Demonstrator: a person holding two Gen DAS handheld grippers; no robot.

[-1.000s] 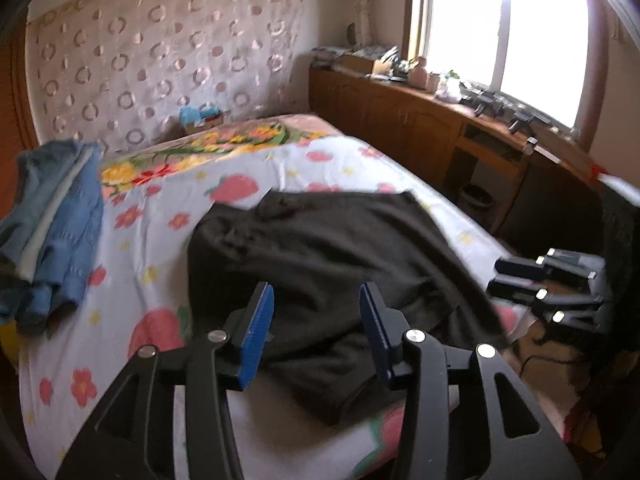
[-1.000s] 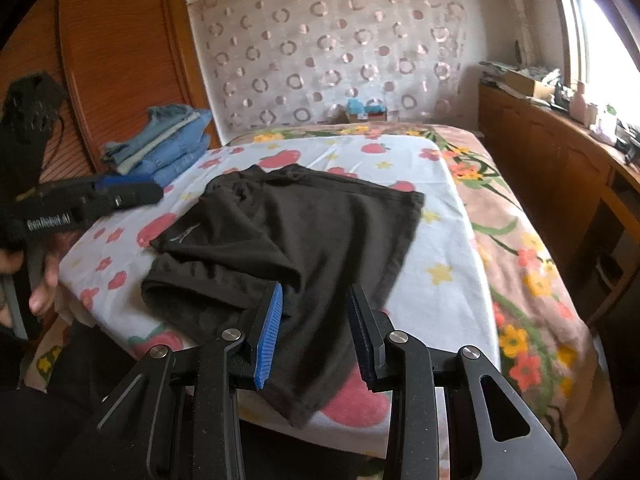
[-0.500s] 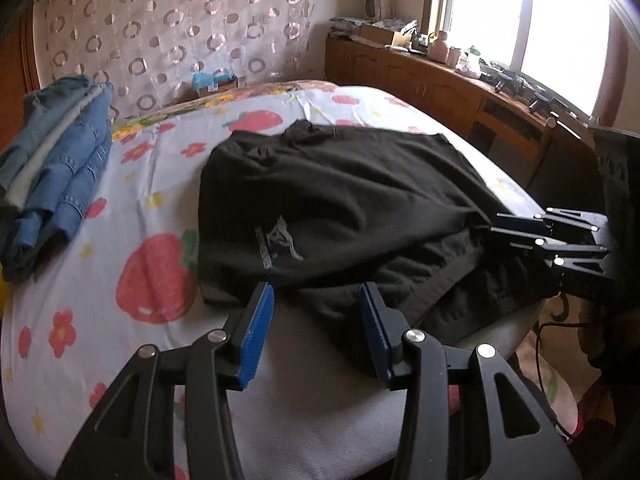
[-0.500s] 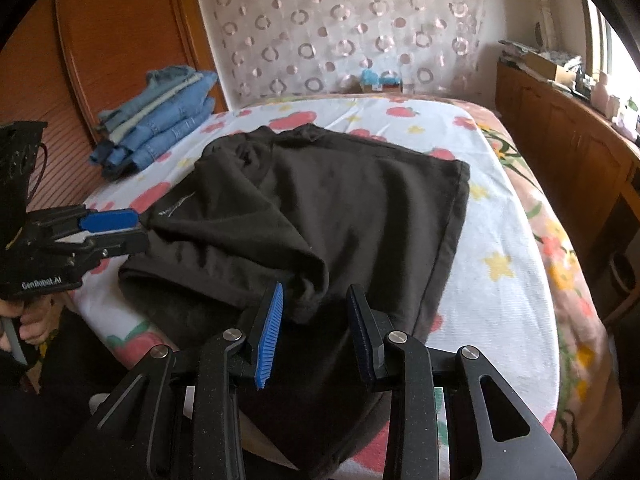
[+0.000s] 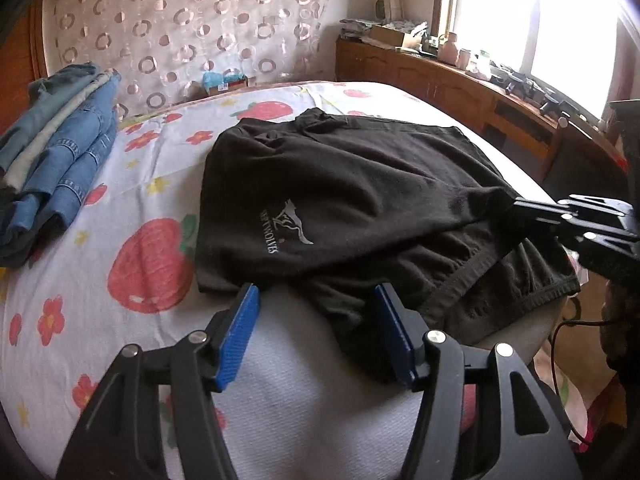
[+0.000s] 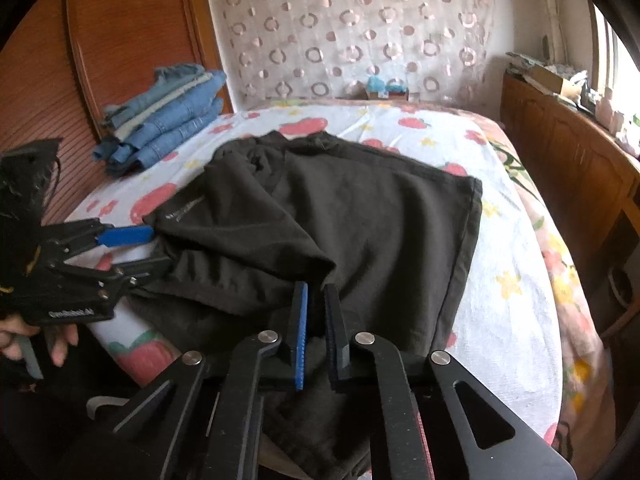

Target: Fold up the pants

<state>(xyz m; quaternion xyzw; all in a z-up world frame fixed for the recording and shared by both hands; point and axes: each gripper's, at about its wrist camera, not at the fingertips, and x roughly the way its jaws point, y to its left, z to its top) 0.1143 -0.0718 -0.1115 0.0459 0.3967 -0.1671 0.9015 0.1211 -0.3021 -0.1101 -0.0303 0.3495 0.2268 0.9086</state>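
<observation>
With the black pants (image 5: 360,200) at the bed's (image 5: 100,288) near edge, the right gripper (image 6: 316,300) had just clamped their fabric while the left gripper (image 5: 316,300), jaws widening, needed a matching bite before lifting evenly

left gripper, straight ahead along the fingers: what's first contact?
Most likely the near hem of the black shorts, lying just past the open left gripper, whose jaws have just been widening with nothing between the pads. Depth is unclear; the bedsheet underneath could come first.
</observation>
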